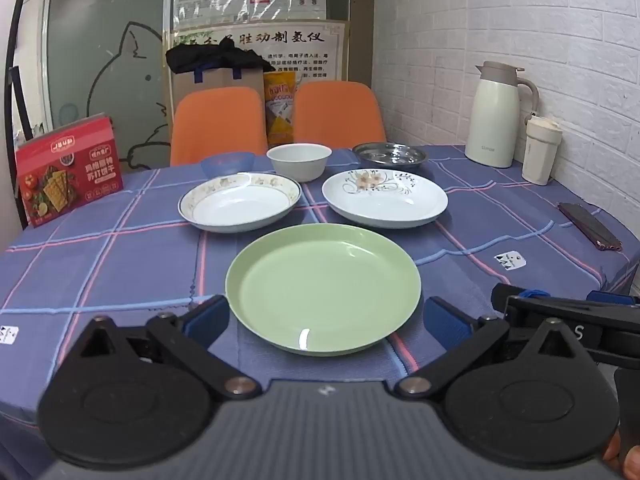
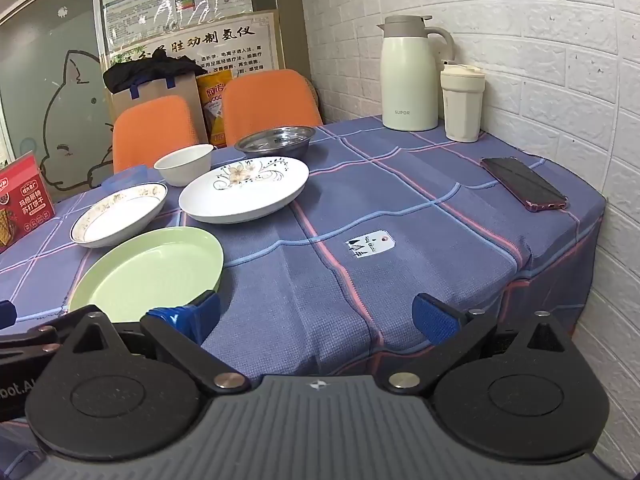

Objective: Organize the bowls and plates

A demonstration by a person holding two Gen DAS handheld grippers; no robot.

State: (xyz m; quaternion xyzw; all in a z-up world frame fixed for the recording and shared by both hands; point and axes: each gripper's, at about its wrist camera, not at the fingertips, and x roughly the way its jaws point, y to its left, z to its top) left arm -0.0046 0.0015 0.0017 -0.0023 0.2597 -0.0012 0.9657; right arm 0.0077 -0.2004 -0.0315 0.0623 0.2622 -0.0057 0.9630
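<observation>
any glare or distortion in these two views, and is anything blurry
Left wrist view: ceiling-light glare streaks the green plate near its front rim and the two white plates behind it; fisheye bends the brick wall. Right wrist view: the same bending curves the wall and table edge; the poster film reflects light. Both are fairly sharp, with dark corners.

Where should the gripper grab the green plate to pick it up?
Probably at the near rim of the green plate, coming in low from the front. It lies flat, too wide to span, so only its raised edge fits. The left gripper is open and faces that edge.
</observation>
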